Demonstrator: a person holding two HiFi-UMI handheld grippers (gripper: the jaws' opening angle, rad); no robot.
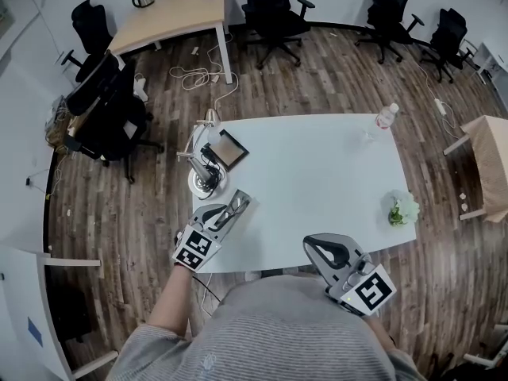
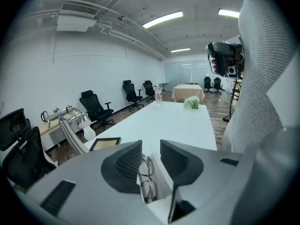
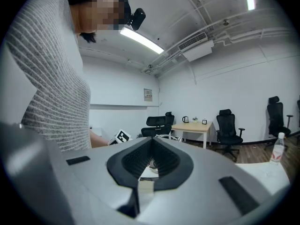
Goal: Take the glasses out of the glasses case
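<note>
An open white glasses case (image 2: 160, 175) sits between the jaws of my left gripper (image 2: 151, 147), which is shut on it. Thin metal-framed glasses (image 2: 148, 181) lie inside the case. In the head view the left gripper (image 1: 239, 203) hovers over the near left edge of the white table (image 1: 317, 173), and the case is hard to make out there. My right gripper (image 1: 324, 247) is at the table's near edge, close to my body. Its jaws (image 3: 152, 142) are shut with nothing between them.
A desk lamp (image 1: 198, 173) and a dark framed picture (image 1: 228, 149) stand at the table's left end, just beyond the left gripper. A water bottle (image 1: 386, 116) is at the far right corner and a small flower pot (image 1: 402, 209) at the right edge. Office chairs surround the table.
</note>
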